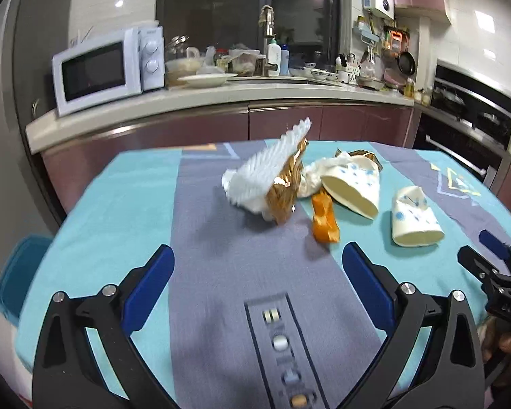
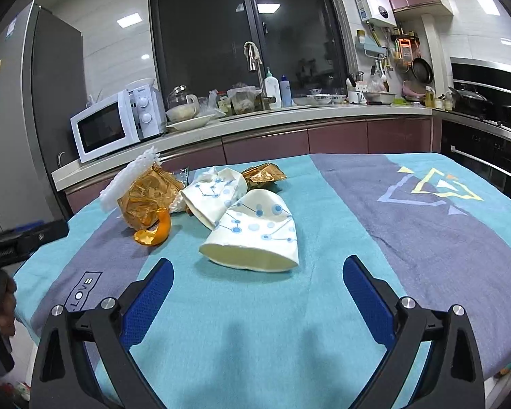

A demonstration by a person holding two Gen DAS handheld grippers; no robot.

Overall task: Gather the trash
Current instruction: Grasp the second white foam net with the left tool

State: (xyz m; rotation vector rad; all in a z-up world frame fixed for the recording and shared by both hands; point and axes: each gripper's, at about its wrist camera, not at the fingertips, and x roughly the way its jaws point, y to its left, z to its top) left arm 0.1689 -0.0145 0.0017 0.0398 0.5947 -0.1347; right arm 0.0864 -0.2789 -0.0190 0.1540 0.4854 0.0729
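Note:
Trash lies on a table under a teal and grey cloth (image 1: 207, 255). In the left wrist view I see white foam netting (image 1: 265, 170) around a gold wrapper (image 1: 284, 191), an orange peel (image 1: 324, 220), and two crushed paper cups (image 1: 354, 184) (image 1: 414, 218). My left gripper (image 1: 255, 259) is open and empty, short of the pile. In the right wrist view the near crushed cup (image 2: 255, 231) lies just ahead of my open, empty right gripper (image 2: 255, 269). The second cup (image 2: 214, 194), orange peel (image 2: 155, 230), gold wrapper (image 2: 143, 197), foam netting (image 2: 126, 177) and another gold wrapper (image 2: 264, 173) lie behind.
A kitchen counter (image 2: 289, 121) with a white microwave (image 2: 112, 129), sink tap, dishes and bottles runs behind the table. A fridge (image 2: 24, 119) stands at left, an oven (image 1: 470, 129) at right. A blue bin (image 1: 20, 272) sits below the table's left edge. The right gripper shows in the left view (image 1: 494, 266).

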